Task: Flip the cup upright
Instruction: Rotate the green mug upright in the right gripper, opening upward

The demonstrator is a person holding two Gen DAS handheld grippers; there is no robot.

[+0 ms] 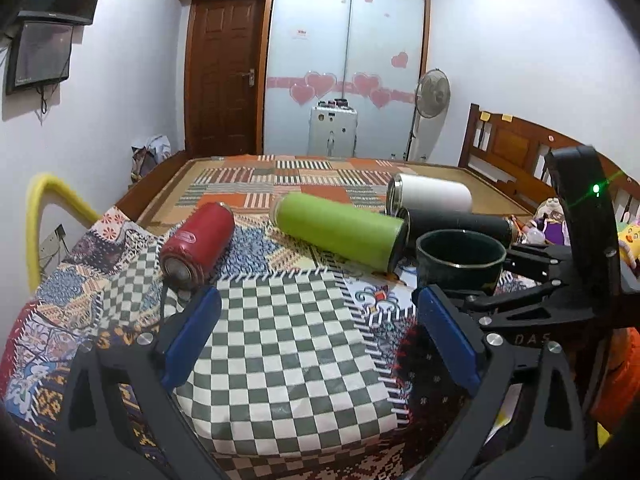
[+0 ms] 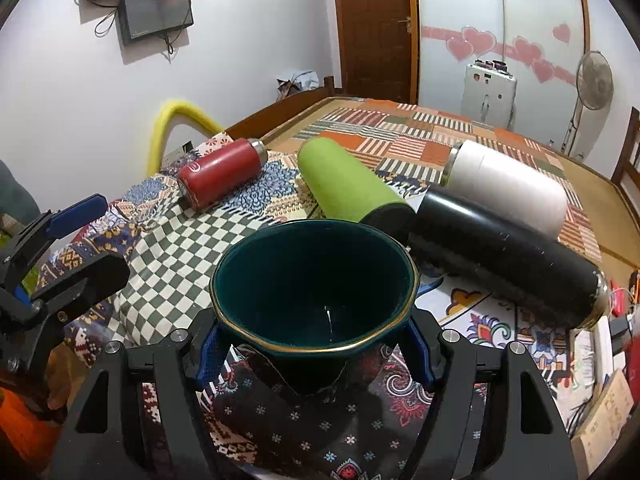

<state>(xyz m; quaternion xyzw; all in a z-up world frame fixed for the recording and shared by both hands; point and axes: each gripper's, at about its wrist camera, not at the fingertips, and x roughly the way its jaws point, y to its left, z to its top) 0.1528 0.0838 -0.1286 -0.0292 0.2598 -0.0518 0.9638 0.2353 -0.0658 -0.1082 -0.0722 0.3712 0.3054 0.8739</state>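
A dark green cup [image 2: 316, 292] with a gold rim stands mouth-up between the blue pads of my right gripper [image 2: 316, 350], which is shut on its sides. It also shows upright in the left wrist view [image 1: 460, 258], with the right gripper [image 1: 532, 280] behind it. My left gripper [image 1: 316, 332] is open and empty over the checked cloth [image 1: 288, 352], left of the cup. Its fingers [image 2: 76, 216] show at the left of the right wrist view.
Several flasks lie on their sides on the patchwork bed cover: a red one [image 1: 198, 246], a green one [image 1: 340, 232], a white one [image 1: 430, 198] and a black one [image 2: 504, 256]. A wooden headboard [image 1: 516, 148] stands at the right.
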